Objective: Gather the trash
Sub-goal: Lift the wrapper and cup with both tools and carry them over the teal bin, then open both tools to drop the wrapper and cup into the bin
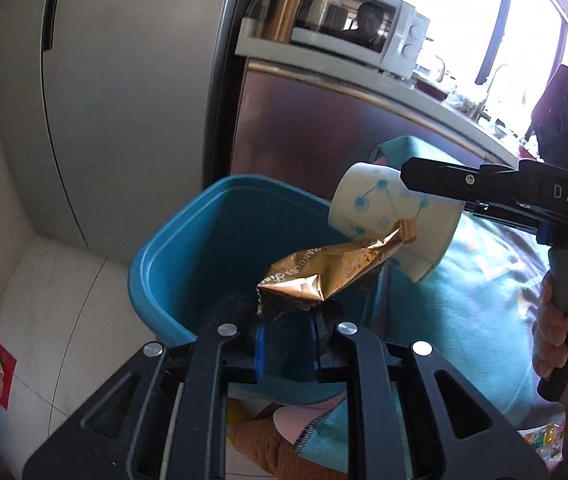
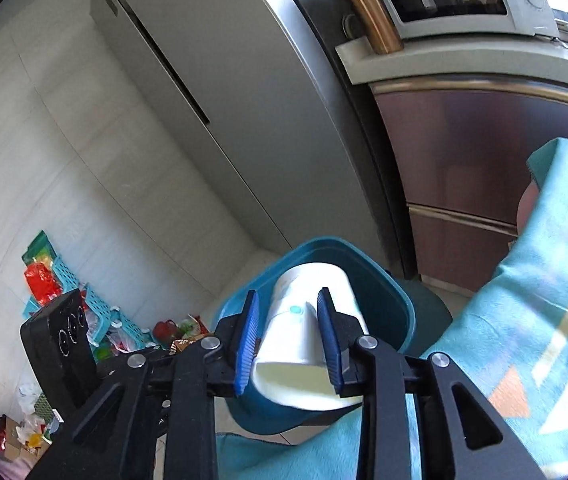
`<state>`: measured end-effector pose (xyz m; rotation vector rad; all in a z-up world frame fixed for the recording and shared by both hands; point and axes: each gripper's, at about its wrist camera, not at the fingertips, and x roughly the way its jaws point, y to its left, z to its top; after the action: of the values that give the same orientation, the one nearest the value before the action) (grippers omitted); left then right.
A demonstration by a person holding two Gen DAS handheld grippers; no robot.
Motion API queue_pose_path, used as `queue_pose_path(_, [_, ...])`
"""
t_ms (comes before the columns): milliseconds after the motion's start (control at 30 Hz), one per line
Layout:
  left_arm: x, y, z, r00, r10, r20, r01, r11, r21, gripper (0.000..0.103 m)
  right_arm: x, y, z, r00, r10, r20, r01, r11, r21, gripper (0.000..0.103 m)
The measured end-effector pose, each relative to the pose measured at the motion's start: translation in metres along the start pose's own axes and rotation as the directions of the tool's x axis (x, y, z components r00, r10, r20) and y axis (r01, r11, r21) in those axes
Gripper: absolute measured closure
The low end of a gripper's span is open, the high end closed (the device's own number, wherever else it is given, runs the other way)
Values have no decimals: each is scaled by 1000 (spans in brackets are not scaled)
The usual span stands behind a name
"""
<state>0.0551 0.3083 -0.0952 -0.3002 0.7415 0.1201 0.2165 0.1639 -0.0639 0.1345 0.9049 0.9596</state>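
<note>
A teal plastic bin (image 1: pixel 212 240) stands on the floor by the fridge; it also shows in the right wrist view (image 2: pixel 395 308). My left gripper (image 1: pixel 285 326) is shut on a crumpled gold foil wrapper (image 1: pixel 323 272), held over the bin's opening. My right gripper (image 2: pixel 289 332) is shut on a white paper cup with blue dots (image 2: pixel 307 336), tipped on its side above the bin. In the left wrist view the cup (image 1: pixel 367 212) hangs at the bin's right rim, touching the wrapper's tip.
A grey fridge (image 1: pixel 124 100) and a steel cabinet (image 1: pixel 323 128) with a microwave (image 1: pixel 363 28) and a copper tumbler (image 1: pixel 285 4) stand behind. A teal cloth (image 2: pixel 523 340) lies to the right. Loose wrappers and a teal basket (image 2: pixel 64 276) lie on the floor at left.
</note>
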Motion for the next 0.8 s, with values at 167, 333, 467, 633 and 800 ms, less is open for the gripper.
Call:
queue_pose_path(167, [26,6,-4,998,15,-55,-16,1000,-26,84,15,-11,-4,999,-1,-34,3,998,65,63])
queue_pose_path(333, [44,12,-3,996,21,-86,-25,999,-41,82,7,-14,-12,1000,-2,-27,4,997,71,63])
queue_pose_path(467, [52,11,-5,994,24,-102,-28,999,-37,81,0,-20,-14,1000,7,-14,-6,997,73,62])
queue_pose_path(633, [43,8,-15,995,24,-94,-27,999,-29,76,-24,-22,-20,1000,19,12,-20,998,68,58])
queue_pose_path(800, [13,-15,-13,1000,-3,-5,4,1000,22,60,-69,-19,-32,998,3,66,-4,1000,20,48])
